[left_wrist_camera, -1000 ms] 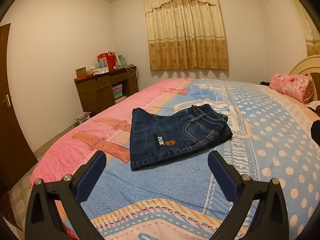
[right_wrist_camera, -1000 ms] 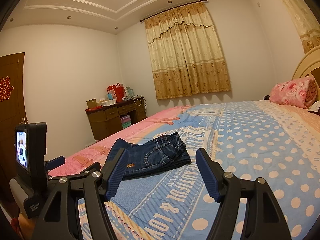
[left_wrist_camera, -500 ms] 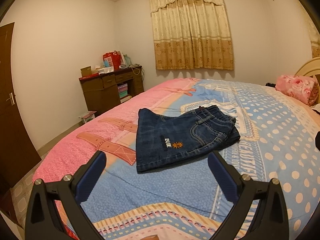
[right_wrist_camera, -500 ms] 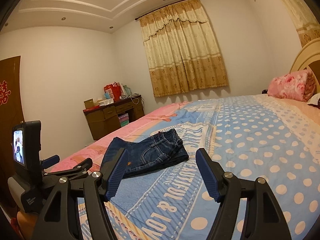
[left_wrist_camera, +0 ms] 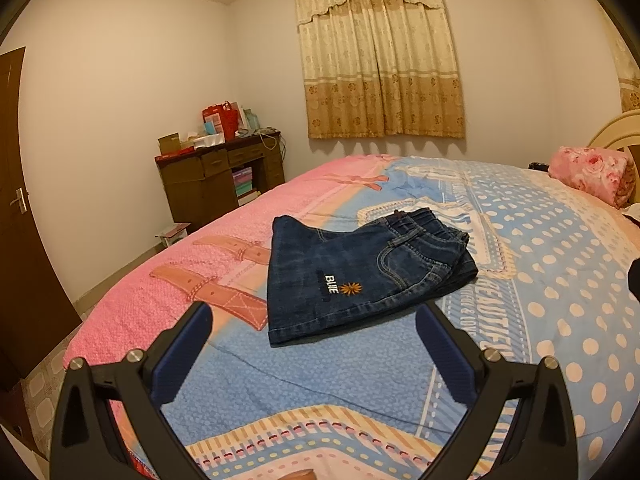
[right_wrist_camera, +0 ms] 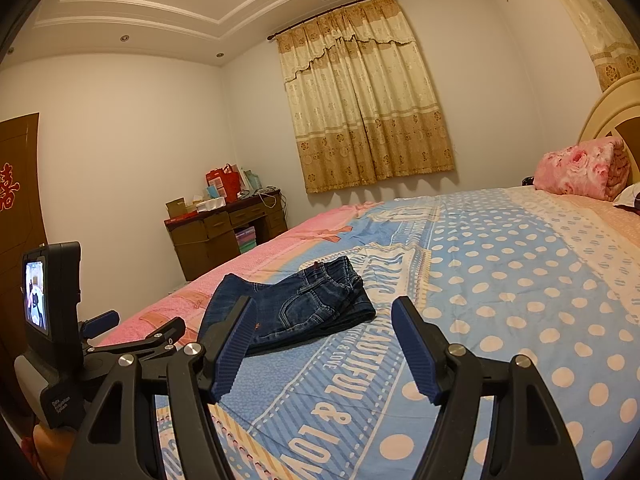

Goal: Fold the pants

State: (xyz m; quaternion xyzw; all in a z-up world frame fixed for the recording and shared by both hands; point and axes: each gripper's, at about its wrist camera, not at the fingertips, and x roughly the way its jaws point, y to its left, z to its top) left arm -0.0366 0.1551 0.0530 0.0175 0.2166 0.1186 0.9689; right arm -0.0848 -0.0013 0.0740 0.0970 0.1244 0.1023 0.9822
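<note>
With both grippers spread and empty, folded jeans (left_wrist_camera: 360, 272) lie mid-bed.
Left gripper (left_wrist_camera: 312, 344) and right gripper (right_wrist_camera: 324, 344) have held off throughout; folding looks finished.

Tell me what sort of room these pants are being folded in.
A home bedroom, most likely. The folded pants lie on a wide bed with a patterned cover and a rolled pink quilt by the headboard. A wooden desk stands against the wall beside a curtained window.
</note>
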